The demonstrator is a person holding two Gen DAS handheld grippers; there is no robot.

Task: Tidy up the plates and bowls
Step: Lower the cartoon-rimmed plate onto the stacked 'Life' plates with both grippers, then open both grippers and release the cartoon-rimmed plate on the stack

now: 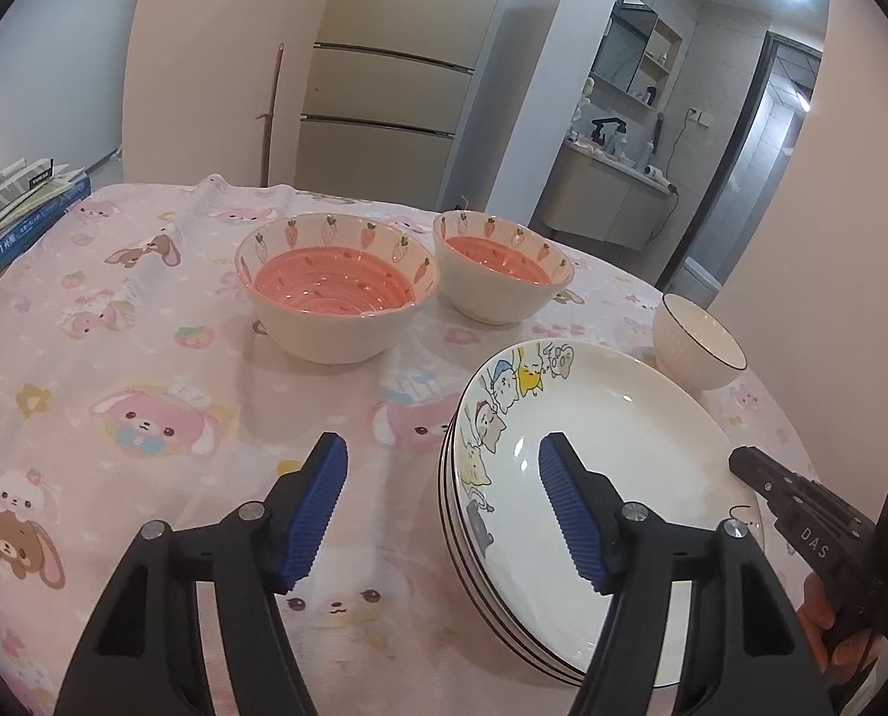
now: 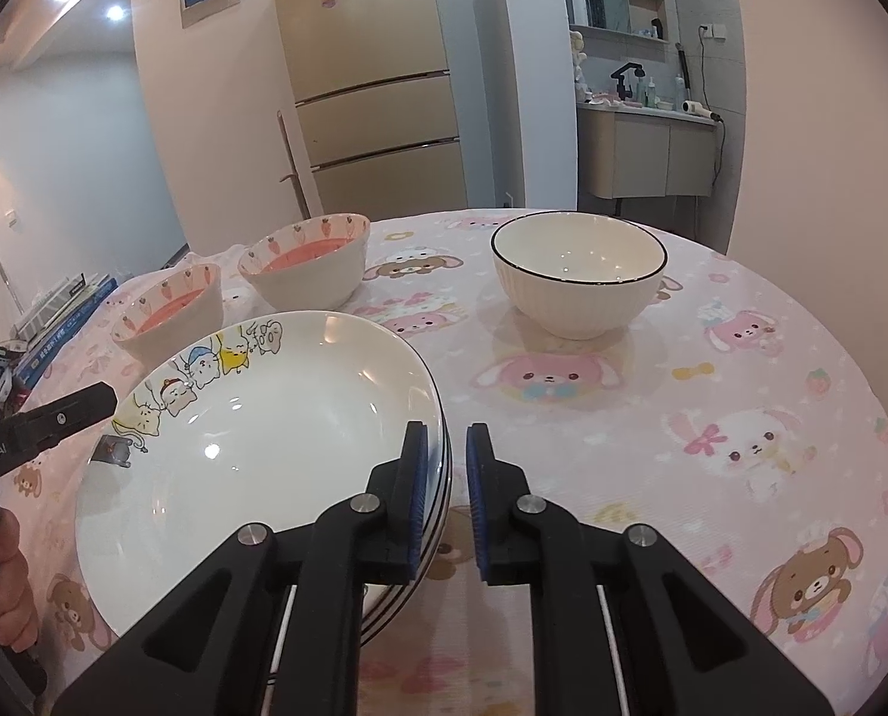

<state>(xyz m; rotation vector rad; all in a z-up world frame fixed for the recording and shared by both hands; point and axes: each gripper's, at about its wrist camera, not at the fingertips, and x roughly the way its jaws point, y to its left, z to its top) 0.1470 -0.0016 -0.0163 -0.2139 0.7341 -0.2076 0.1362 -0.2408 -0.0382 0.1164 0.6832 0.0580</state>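
A stack of white plates (image 1: 617,465) with cartoon animals on the rim sits on the pink tablecloth; it also shows in the right wrist view (image 2: 277,435). My left gripper (image 1: 444,513) is open above the stack's left edge, its right finger over the top plate. My right gripper (image 2: 447,501) is narrowly open at the stack's right rim, holding nothing; its left finger is over the rim. Two carrot-patterned bowls with pink insides (image 1: 336,292) (image 1: 500,265) stand behind. A plain white bowl with a dark rim (image 2: 578,271) stands at the far right.
The round table (image 2: 742,417) is covered by a pink bunny-print cloth. Books (image 1: 20,209) are piled at its left edge. A fridge (image 1: 384,89) and a washbasin cabinet (image 2: 653,149) stand behind the table.
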